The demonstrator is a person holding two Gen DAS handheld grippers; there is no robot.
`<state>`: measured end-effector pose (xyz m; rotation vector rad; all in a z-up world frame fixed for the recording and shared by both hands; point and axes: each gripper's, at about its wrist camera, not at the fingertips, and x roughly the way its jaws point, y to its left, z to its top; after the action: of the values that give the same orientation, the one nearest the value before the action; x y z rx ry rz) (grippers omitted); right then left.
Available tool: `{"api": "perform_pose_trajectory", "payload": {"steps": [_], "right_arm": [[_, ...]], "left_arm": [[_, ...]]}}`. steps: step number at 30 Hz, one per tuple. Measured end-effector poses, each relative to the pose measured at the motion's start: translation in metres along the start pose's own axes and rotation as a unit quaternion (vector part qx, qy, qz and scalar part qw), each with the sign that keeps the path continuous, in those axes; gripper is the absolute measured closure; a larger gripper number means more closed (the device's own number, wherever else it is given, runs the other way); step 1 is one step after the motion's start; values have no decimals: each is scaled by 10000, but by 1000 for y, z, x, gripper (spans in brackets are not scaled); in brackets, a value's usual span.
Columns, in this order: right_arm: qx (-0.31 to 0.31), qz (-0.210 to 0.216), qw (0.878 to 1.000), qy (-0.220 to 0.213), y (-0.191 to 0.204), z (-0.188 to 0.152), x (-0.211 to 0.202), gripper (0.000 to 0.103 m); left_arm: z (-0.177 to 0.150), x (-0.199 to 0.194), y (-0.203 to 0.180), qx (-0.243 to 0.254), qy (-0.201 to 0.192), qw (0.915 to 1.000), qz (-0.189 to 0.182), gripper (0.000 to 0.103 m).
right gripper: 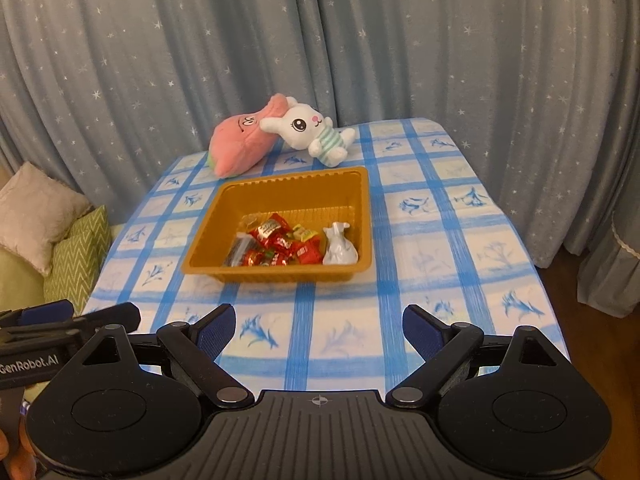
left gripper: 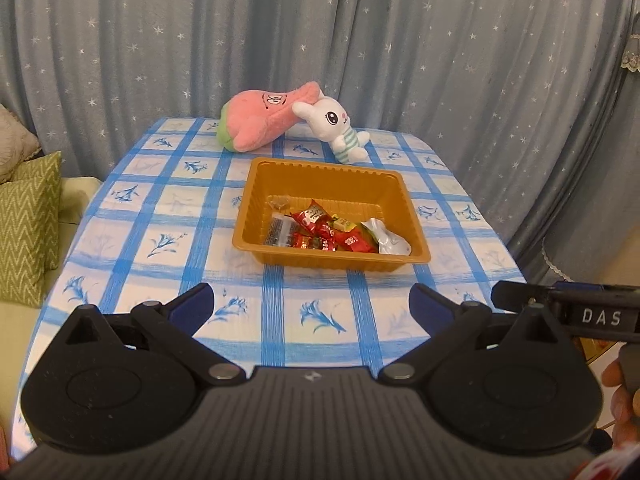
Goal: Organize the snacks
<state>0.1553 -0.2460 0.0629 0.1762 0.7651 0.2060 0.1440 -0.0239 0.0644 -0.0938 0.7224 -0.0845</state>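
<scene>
Sitting in the near half of an orange tray (left gripper: pixel 256 196) in the middle of the table (left gripper: pixel 132 216), the snacks (left gripper: pixel 320 228) form a small heap: red wrappers, a dark packet at the left and a silver pouch (right gripper: pixel 339 245) at the right. Behind the tray lie a pink plush toy (left gripper: pixel 264 120) and a white rabbit toy (right gripper: pixel 316 130), touching. Both grippers hang over the table's near edge, well apart from the tray. The left gripper (left gripper: pixel 311 306) stands wide open and holds nothing; the right gripper (right gripper: pixel 319 326) likewise.
</scene>
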Motion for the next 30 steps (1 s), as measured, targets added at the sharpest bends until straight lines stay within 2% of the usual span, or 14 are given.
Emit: {"api": "perform_pose_trajectory", "payload": {"steps": [16, 30], "right_arm": [[-158, -165, 9996, -144, 10, -52, -67, 13], [-225, -128, 9993, -262, 24, -87, -109, 13]], "left_arm": [[-49, -68, 4, -211, -70, 9996, 162, 0], [-80, -112, 5, -62, -270, 9991, 314, 0]]}}
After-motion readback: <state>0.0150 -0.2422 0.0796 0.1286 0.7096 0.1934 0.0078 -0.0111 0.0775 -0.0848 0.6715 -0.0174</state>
